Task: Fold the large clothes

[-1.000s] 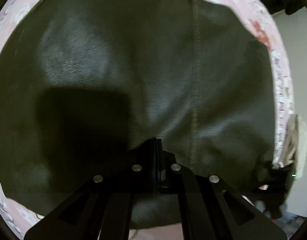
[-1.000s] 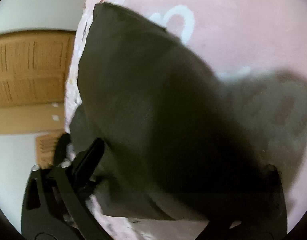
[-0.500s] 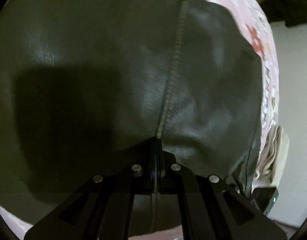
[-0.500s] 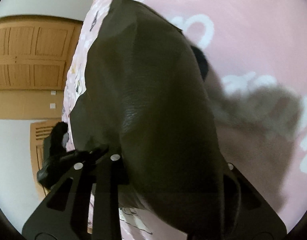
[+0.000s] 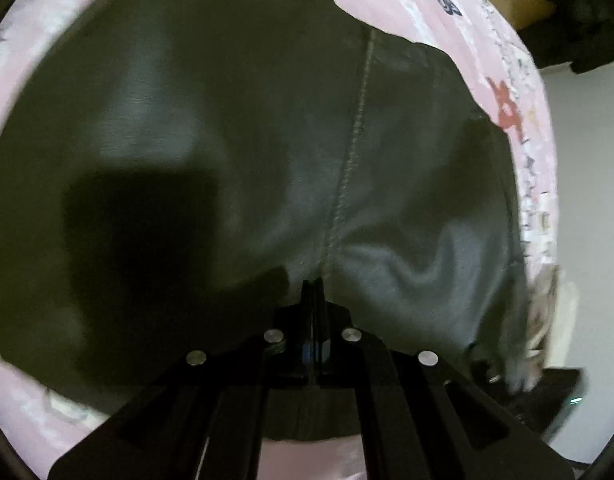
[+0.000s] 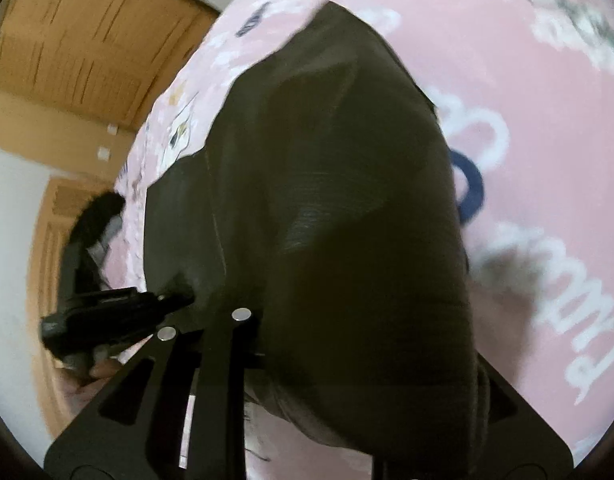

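dark leather-like garment spread on the pink printed bedsheet. left gripper is pressed together, pinching the garment's edge at its stitched seam; right gripper has just been closing on a thick bunched fold. judged risk: the slick, bulky fold slips free, spoiling the fold.

Dark garment (seamed) — pink sheet beneath

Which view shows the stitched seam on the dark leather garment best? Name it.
The left wrist view. There the stitched seam runs in plain sight down the dark leather garment to the shut left gripper. The right wrist view shows only a faint, blurred seam line at the garment's left edge.
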Demonstrator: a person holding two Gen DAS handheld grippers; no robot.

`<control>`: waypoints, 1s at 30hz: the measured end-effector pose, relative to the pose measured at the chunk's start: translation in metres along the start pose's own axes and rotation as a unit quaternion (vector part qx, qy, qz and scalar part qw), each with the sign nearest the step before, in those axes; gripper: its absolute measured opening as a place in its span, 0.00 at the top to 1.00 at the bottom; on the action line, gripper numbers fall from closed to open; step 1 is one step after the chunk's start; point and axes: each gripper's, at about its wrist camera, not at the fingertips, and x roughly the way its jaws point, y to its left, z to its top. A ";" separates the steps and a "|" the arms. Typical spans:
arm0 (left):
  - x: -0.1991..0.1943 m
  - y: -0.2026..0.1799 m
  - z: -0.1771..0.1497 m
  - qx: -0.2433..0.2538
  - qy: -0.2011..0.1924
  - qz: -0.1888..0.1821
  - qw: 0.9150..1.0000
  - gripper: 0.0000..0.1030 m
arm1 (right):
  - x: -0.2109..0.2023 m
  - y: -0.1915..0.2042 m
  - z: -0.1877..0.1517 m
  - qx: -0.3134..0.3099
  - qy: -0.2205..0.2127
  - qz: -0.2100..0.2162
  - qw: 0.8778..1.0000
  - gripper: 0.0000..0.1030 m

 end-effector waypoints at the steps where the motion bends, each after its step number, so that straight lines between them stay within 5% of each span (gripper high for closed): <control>1: 0.003 0.005 -0.003 -0.006 0.009 0.008 1.000 0.99 | 0.000 0.008 0.002 -0.015 -0.001 -0.004 1.000 0.82; 4: 0.034 0.032 -0.002 -0.057 0.044 -0.006 0.997 0.99 | 0.000 0.036 0.006 -0.075 -0.001 -0.007 0.997 0.83; 7: 0.052 0.046 0.005 -0.080 0.037 -0.032 0.996 0.98 | 0.006 0.073 0.002 -0.158 0.008 0.006 0.987 0.83; 16: 0.014 0.048 -0.014 -0.091 0.030 -0.111 0.989 0.99 | 0.016 0.137 0.008 -0.262 0.021 0.057 0.963 0.83; 24: 0.062 0.054 -0.033 -0.116 0.048 -0.115 0.985 0.98 | 0.029 0.164 -0.018 -0.336 0.054 0.053 0.939 0.82; 30: 0.011 0.044 -0.024 -0.077 0.004 -0.105 0.992 0.99 | 0.030 0.194 -0.028 -0.398 0.059 0.068 0.913 0.83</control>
